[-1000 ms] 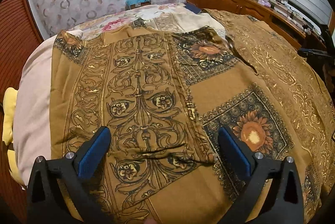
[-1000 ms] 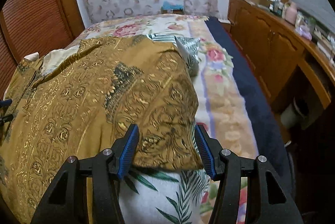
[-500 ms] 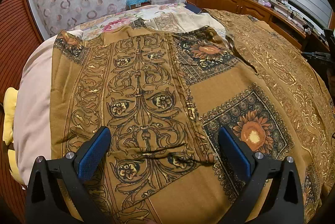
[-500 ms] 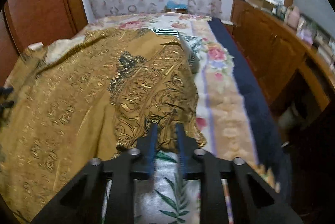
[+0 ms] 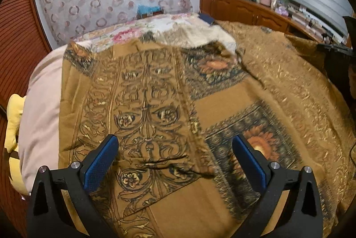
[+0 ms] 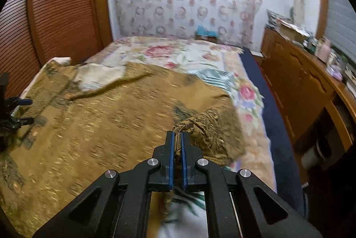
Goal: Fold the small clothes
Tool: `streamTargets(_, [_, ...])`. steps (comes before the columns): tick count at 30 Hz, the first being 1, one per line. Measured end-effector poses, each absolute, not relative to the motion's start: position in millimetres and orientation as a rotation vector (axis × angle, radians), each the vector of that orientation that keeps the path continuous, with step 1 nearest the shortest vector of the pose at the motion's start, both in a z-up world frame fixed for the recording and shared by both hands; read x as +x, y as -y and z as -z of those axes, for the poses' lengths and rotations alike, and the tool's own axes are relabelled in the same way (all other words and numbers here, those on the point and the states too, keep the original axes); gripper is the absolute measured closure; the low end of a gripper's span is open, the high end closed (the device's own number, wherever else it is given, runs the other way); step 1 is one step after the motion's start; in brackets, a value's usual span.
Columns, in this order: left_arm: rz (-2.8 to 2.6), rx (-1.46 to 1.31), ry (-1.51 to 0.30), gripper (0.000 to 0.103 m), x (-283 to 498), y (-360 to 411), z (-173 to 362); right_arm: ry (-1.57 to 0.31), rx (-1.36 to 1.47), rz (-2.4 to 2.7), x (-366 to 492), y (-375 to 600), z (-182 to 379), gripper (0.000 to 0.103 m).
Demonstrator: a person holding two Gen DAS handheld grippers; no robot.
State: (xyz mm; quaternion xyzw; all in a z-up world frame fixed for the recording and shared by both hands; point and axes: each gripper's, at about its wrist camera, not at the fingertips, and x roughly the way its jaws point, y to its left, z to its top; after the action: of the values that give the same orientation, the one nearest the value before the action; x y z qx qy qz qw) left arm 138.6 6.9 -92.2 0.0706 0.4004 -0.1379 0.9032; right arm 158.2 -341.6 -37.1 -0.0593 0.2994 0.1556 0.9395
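Bedspread (image 6: 249, 91) under gold garment (image 6: 111, 122), right gripper (image 6: 177, 140) pinching its corner.

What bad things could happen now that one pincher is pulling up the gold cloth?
The right gripper pinches only a small bunched bit of the brown-gold patterned garment, so it might slip out. The left gripper is open above the cloth, holding nothing, so the whole garment could drag across the floral bedspread instead of folding.

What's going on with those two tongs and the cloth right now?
Left tongs open above the brown patterned garment. Right tongs shut on its bunched edge. Nothing in the way.
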Motion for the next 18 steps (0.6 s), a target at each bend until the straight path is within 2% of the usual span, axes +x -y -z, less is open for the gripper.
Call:
streamTargets(13, [0.267, 0.049, -0.658, 0.0, 116.4, -5.2, 46.2, -0.699, -0.163, -0.448, 163.5, 307.7, 73.5, 0.098])
streamTargets(18, [0.252, 0.046, -0.629, 0.0, 105.1, -1.8, 39.3, -0.709, -0.157, -0.43, 161.0, 308.3, 68.6, 0.098])
